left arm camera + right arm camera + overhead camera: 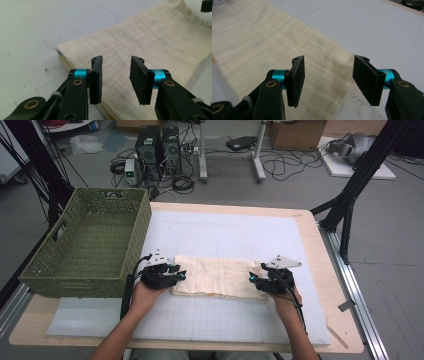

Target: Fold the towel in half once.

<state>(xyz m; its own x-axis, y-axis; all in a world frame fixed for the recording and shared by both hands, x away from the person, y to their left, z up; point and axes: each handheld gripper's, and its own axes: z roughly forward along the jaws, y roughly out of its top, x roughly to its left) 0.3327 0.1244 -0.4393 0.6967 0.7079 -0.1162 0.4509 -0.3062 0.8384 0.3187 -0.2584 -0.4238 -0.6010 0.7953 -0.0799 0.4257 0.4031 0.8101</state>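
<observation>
The left gripper (pixel 176 275) and right gripper (pixel 256 280) are held level, jaws parted, at opposite ends of the folded cream cloth (pixel 215 276) on the white mat (pixel 235 232). A blue-edged cloth corner is revealed in the left gripper view.

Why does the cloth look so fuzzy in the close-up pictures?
In the left gripper view the tongs look sharp, while the cream cloth behind goes soft. In the right gripper view the cloth is smeary too. In the high view the cloth looks clearer under even light.
</observation>
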